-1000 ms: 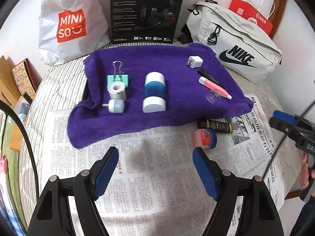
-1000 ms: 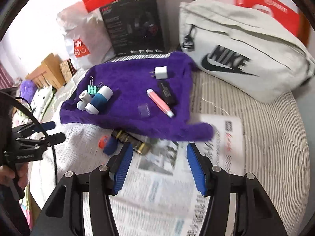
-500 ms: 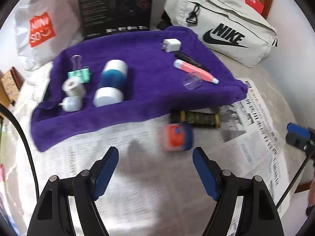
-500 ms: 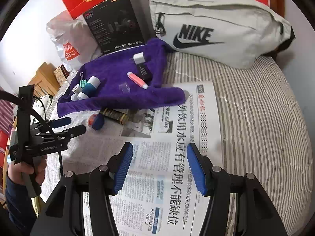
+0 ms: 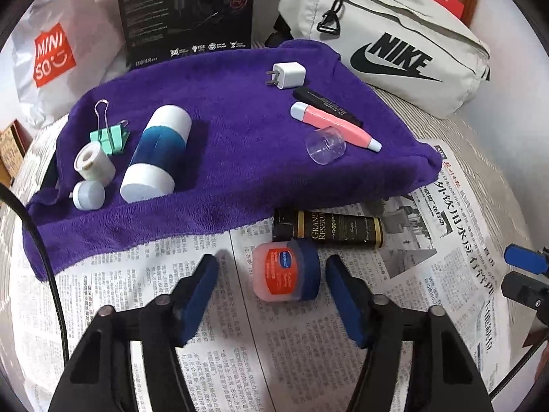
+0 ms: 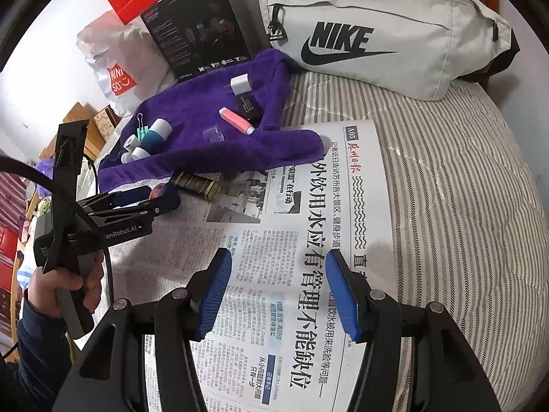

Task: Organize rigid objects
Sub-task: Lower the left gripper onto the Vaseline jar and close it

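Left hand-held gripper advanced, closing around jar, pads apart | right hand-held gripper apart, empty

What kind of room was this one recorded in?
Probably a bedroom: the items lie on a striped mattress spread with newspaper, with a Nike bag and shopping bags against the wall.

The left claw hides most of the small jar in the right wrist view. The black box and white shopping bag are cut off by the frame's top edge.
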`<state>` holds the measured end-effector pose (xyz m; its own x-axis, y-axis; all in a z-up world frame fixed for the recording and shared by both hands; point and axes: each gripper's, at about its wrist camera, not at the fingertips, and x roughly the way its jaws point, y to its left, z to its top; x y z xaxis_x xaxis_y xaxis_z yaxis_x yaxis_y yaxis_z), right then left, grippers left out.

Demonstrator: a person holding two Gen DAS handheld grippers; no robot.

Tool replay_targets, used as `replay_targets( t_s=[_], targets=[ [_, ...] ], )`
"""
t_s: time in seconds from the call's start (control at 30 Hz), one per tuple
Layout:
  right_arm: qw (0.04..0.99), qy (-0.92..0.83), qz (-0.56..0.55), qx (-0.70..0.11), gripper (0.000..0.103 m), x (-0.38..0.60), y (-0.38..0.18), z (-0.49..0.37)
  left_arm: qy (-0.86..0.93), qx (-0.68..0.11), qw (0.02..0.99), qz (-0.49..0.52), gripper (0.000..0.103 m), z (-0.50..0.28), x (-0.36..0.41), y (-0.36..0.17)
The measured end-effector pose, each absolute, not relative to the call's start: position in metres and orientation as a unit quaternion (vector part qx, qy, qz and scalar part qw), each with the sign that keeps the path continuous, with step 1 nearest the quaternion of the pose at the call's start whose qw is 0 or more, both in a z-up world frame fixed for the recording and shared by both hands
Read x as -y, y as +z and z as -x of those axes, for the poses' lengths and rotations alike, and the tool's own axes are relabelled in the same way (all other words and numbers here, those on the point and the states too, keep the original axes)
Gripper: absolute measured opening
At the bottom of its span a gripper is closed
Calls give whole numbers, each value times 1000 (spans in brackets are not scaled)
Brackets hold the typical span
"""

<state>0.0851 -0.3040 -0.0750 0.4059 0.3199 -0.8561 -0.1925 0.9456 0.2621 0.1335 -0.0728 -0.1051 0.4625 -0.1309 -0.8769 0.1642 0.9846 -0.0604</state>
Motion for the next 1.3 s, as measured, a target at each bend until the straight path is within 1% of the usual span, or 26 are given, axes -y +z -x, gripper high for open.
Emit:
replay_targets(
  t_s=[0.03, 0.1, 0.13, 0.2, 0.23, 0.27, 0.3, 0.57, 0.93, 1.3],
  targets=[
    [835, 153, -60, -525, 57, 303, -76, -86, -87, -510, 856, -18, 55, -133, 73, -105],
    [834, 154, -58, -527, 57, 302, -77, -86, -92, -510, 855, -22, 55, -133, 75, -104],
    [832, 154, -57, -529, 57, 301, -77, -86, -94, -509, 856, -24, 52, -133, 76, -104],
    [832, 154, -56, -530, 57, 300, -78, -85, -97, -507, 856, -27, 51, -132, 78, -104],
    [830, 155, -55, -532, 57, 299, -78, -85, -98, -506, 857, -28, 45, -132, 78, -104],
    [830, 156, -53, -533, 57, 297, -79, -85, -97, -504, 858, -31, 36, -132, 78, -104],
    [830, 156, -52, -532, 57, 297, -78, -84, -97, -503, 858, -32, 34, -132, 78, -103],
    [833, 175, -39, -524, 57, 279, -75, -91, -92, -502, 860, -22, 34, -124, 45, -95],
    [826, 229, 6, -515, 57, 229, -93, -129, -49, -505, 862, -2, 35, -109, -18, -92],
    [817, 261, 80, -508, 57, 186, -108, -152, -66, -518, 852, 15, 35, -101, -29, -99]
  ],
)
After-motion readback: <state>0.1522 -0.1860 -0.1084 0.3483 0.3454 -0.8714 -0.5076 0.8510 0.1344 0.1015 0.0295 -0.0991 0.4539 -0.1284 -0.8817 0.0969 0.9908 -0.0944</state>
